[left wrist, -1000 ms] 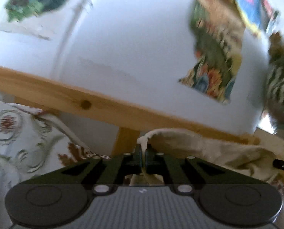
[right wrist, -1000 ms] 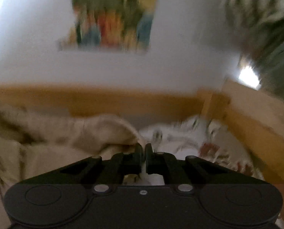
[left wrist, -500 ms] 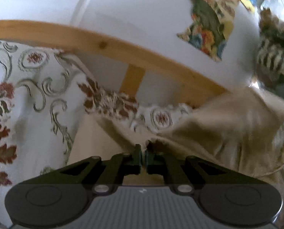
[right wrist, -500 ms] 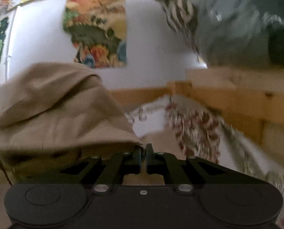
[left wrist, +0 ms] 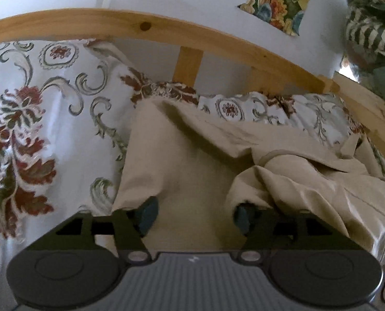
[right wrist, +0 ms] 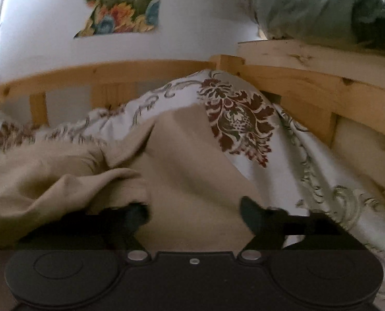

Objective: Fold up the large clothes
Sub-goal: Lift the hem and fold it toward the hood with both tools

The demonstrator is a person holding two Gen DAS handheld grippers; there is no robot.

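Note:
A large beige garment lies rumpled on a floral bedspread. My left gripper is open low over it, with cloth draped over both fingertips and a bunched fold to its right. In the right wrist view the same beige garment lies under my right gripper, which is open; a crumpled fold covers its left finger, and its right fingertip is at the cloth's edge.
A wooden bed rail runs behind the bedspread, with a white wall and a colourful poster above. In the right wrist view the wooden rail turns a corner, and grey-green fabric lies on a ledge above.
Both grippers were shut on the beige garment held up in the air. They have come down to the bed and opened, and the garment now lies on the bedspread.

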